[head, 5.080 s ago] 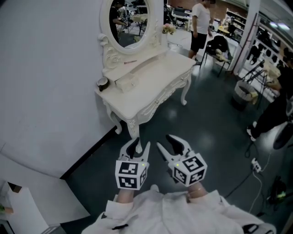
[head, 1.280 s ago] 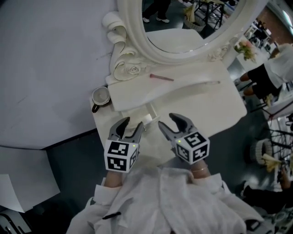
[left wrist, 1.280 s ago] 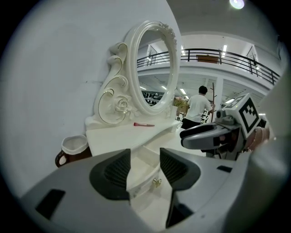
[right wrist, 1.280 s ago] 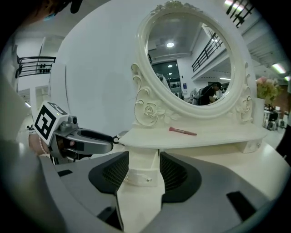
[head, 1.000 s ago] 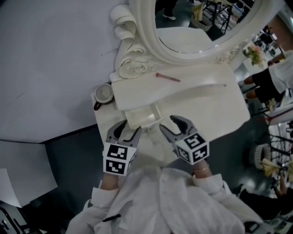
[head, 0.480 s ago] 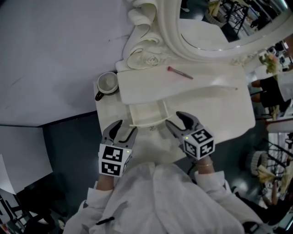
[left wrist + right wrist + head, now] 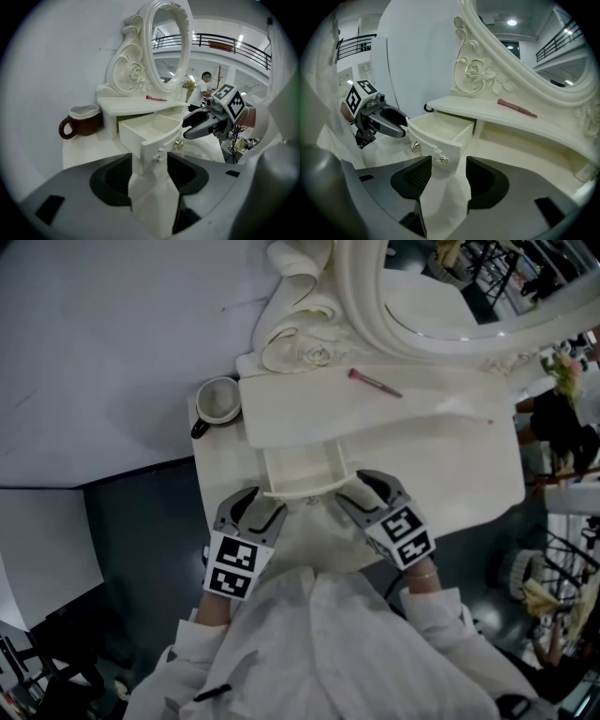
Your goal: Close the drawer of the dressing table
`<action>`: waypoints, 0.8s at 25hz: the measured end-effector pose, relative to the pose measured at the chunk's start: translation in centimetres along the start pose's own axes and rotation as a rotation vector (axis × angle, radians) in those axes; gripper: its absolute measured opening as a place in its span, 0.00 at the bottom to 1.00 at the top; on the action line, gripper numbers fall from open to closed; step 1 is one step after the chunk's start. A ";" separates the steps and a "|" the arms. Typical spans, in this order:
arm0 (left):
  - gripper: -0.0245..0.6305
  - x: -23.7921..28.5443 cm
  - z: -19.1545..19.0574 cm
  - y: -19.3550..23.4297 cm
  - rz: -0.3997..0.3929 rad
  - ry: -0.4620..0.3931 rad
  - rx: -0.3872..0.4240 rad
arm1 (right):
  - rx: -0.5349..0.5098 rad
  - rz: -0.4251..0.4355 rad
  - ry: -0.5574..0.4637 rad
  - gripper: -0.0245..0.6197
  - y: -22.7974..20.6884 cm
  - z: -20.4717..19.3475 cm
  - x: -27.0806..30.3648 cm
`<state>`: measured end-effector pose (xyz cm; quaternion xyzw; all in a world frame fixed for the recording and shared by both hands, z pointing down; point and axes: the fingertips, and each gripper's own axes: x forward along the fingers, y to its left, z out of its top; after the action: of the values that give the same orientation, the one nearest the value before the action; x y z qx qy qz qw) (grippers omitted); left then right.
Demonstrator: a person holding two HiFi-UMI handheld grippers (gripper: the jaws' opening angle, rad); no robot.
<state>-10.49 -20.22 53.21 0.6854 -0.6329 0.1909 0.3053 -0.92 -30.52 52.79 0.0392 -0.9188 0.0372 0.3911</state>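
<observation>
The white dressing table has a small drawer pulled out from under its raised shelf. My left gripper stands open at the drawer front's left corner, and my right gripper stands open at its right corner. In the left gripper view the drawer points its corner and a knob between the spread jaws of the left gripper. In the right gripper view the drawer front with two knobs sits just ahead of the open right gripper. Nothing is held.
A brown mug stands on the table's left end beside the shelf. A pink pen lies on the shelf below the oval mirror. A grey wall runs along the left. Dark floor surrounds the table.
Both grippers have moved forward to the drawer front, one at each corner. The view has shifted closer over the table. The drawer stays pulled out.
</observation>
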 end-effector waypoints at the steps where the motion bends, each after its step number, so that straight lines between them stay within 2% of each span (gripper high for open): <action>1: 0.37 0.1 0.0 -0.1 -0.003 0.005 0.011 | -0.020 0.005 0.008 0.36 0.1 0.0 0.1; 7: 0.37 1.0 0.3 -0.6 -0.010 0.030 0.101 | -0.161 0.022 0.021 0.36 0.6 0.4 0.8; 11: 0.37 1.3 0.7 -0.8 -0.027 0.033 0.134 | -0.185 0.043 0.016 0.36 0.9 0.6 1.0; 20: 0.36 1.7 0.9 -0.4 -0.033 0.028 0.157 | -0.194 0.033 -0.031 0.36 0.8 1.0 1.3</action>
<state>-9.99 -22.10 53.58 0.7147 -0.6005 0.2443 0.2624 -2.56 -29.92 53.01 -0.0132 -0.9246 -0.0461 0.3779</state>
